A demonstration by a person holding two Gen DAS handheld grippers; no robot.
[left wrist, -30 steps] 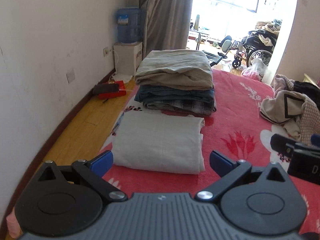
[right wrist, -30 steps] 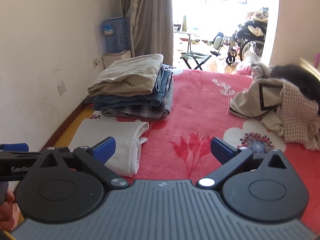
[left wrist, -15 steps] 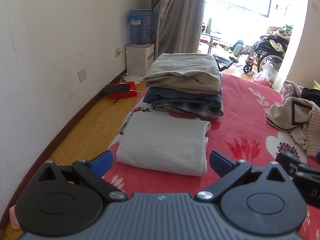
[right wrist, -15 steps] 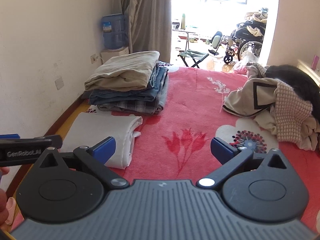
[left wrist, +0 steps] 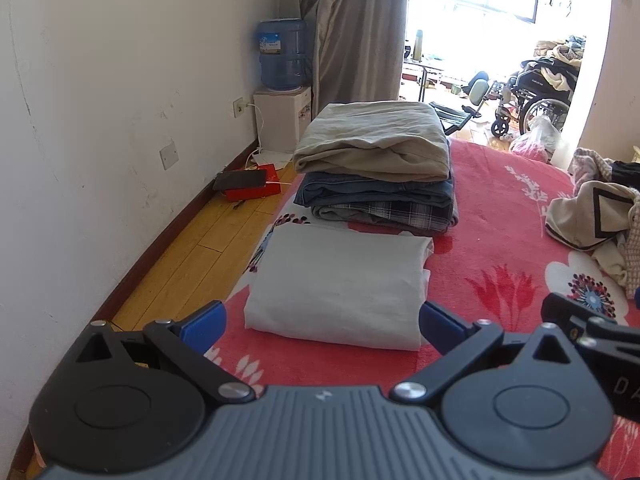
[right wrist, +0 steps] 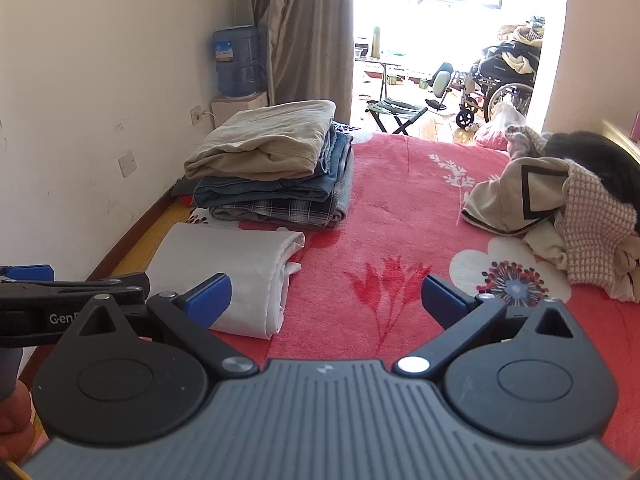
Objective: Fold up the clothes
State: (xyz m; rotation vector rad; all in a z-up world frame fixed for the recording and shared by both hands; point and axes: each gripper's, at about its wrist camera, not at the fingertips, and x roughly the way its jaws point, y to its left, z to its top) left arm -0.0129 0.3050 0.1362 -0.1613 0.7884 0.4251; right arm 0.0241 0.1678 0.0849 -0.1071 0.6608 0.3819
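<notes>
Clothes: white fold (left wrist: 340, 292) lies finished ahead of left gripper (left wrist: 322, 320) — both grippers spread, empty; right gripper (right wrist: 326, 298) faces unfolded heap (right wrist: 560, 204) — likely next.

a white cloth (left wrist: 340, 288) lies folded flat on the red blanket (left wrist: 500, 216). just behind it sits a neat stack (left wrist: 376, 168): beige on denim on plaid. a crumpled pile (right wrist: 560, 200), perhaps sweaters, lies well apart.
</notes>
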